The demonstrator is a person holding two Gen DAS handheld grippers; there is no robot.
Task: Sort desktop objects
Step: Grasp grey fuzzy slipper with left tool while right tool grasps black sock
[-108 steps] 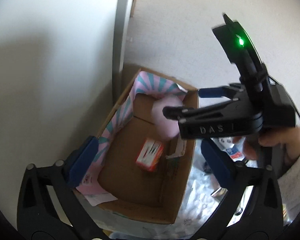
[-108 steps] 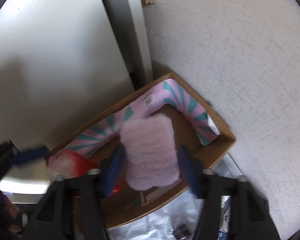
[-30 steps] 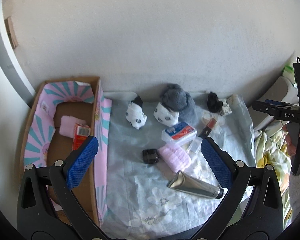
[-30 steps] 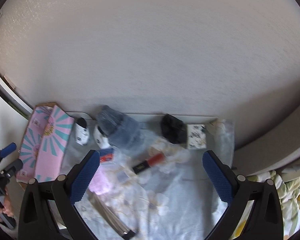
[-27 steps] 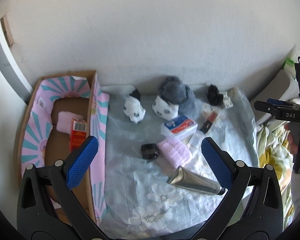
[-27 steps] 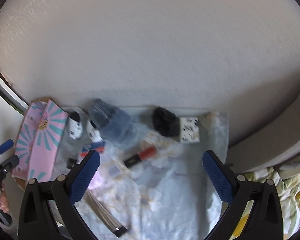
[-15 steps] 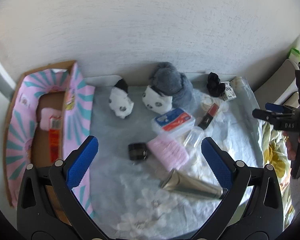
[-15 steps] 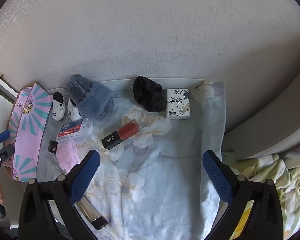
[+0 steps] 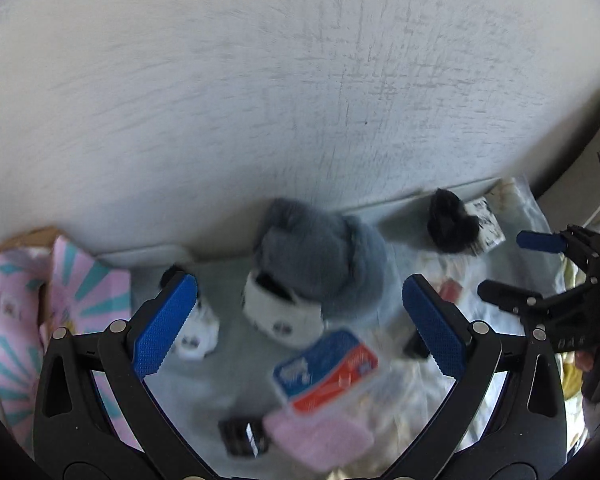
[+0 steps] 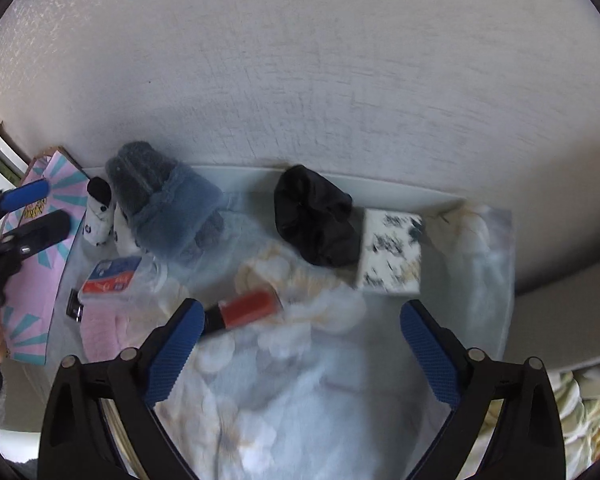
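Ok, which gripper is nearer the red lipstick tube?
Right. The right gripper hangs just over the red lipstick tube, beside its left finger; the left gripper sits farther left over the slippers.

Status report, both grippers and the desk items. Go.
Left gripper open, empty, above blue-and-red plastic case. Right gripper open, empty, near red lipstick. Grey fuzzy slipper and black scrunchie unsorted.

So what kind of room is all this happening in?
Probably a bedroom: a floral sheet spread against a wall, with a fuzzy grey slipper and a lipstick lying on it.

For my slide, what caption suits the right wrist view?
Open right gripper above a floral cloth, facing a red lipstick.
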